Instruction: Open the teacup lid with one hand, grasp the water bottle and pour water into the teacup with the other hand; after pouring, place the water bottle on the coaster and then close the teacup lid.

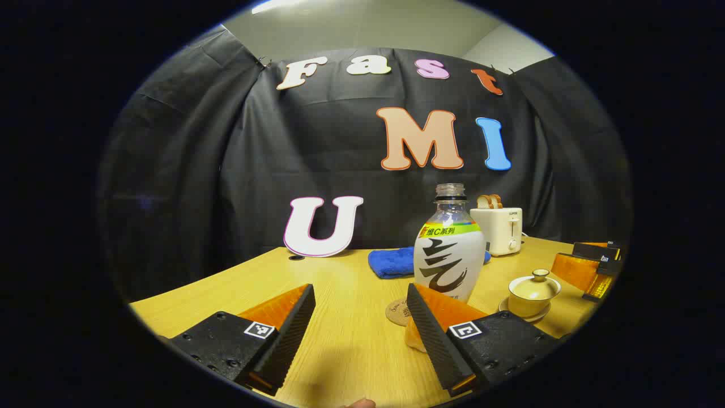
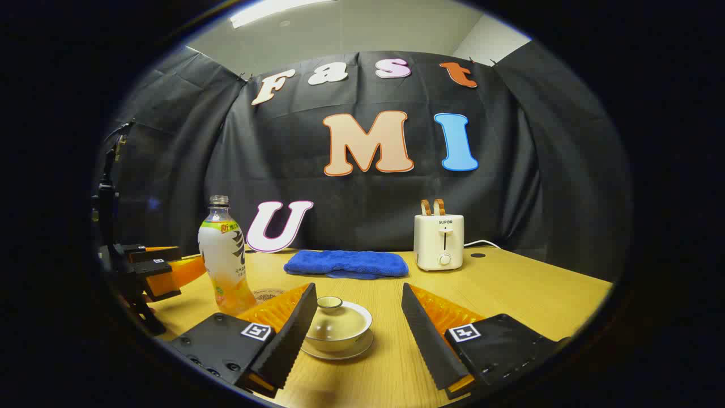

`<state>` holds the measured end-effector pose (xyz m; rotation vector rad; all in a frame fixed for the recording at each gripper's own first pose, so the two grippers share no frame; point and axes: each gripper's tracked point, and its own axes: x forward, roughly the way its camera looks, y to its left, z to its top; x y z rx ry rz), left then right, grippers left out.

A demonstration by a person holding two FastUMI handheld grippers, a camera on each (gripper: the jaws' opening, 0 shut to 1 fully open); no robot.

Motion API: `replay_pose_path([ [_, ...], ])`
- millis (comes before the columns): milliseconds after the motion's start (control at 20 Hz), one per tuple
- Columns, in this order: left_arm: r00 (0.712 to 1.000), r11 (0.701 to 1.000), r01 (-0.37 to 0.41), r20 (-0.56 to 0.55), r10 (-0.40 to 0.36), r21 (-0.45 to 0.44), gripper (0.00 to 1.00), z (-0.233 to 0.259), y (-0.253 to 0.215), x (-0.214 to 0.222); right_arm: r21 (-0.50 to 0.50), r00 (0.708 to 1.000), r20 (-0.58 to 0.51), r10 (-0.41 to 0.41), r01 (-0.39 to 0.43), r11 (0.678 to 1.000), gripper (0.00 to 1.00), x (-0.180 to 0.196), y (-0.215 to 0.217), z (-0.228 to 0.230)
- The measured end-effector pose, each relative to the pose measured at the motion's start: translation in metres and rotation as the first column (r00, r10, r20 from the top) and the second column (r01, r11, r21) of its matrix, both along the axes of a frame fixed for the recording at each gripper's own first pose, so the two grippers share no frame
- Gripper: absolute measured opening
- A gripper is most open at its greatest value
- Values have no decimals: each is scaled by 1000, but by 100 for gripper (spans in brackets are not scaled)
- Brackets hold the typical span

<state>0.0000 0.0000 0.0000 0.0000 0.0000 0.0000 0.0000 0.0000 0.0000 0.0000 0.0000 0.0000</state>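
Teacup lid (image 2: 329, 303) sits between the released right tongs (image 2: 359, 317); center on its knob before pinching

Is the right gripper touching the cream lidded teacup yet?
Apart. The right gripper view shows the right gripper open, the cream lidded teacup between its fingers, bare table either side.

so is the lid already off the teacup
No, in the right gripper view the lid sits on the teacup, and the right gripper is open around it with its fingers clear.
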Motion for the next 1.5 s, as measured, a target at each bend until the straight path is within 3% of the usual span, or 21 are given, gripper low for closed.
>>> replay_pose_path([
  [1500, 1000, 1000, 12, 6, -12, 2, 95, -1, -2, 3, -1, 1000, 1, 15, -15, 1000, 96, 2, 2, -1],
])
